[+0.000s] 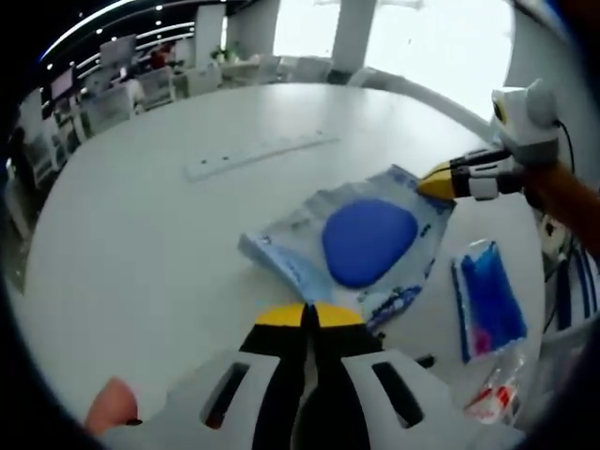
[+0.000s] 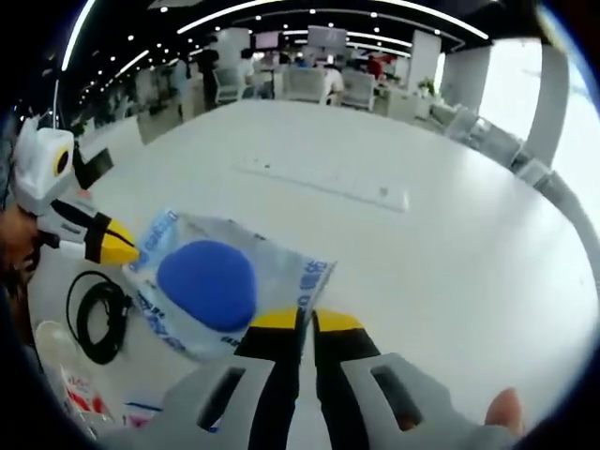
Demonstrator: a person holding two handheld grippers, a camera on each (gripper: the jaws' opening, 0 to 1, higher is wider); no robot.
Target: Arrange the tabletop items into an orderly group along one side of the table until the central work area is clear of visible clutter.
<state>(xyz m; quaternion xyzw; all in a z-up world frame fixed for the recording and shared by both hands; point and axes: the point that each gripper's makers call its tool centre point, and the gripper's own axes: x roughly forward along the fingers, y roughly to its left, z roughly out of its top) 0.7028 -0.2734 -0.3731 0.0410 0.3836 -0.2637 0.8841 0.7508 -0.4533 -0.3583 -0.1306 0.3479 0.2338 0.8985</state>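
Observation:
A clear plastic packet (image 1: 281, 234) printed with blue text holds a round blue pad (image 1: 368, 240) and sits mid-table. My left gripper (image 1: 309, 315) has its yellow-tipped jaws together, shut on the packet's near edge. The right gripper (image 1: 439, 183) comes in from the right and pinches the packet's far corner. In the right gripper view the same packet (image 2: 300, 272) with the blue pad (image 2: 208, 283) lies just past my right gripper (image 2: 307, 322), whose jaws are shut on its edge. The left gripper (image 2: 120, 249) holds the packet's left corner.
A long white strip (image 1: 258, 155) (image 2: 323, 183) lies farther out on the white table (image 1: 141, 244). A slim blue packet (image 1: 487, 300) and a small red-marked wrapper (image 1: 487, 401) lie at the right. A coiled black cable (image 2: 98, 319) lies near the table edge. Office desks and chairs stand behind.

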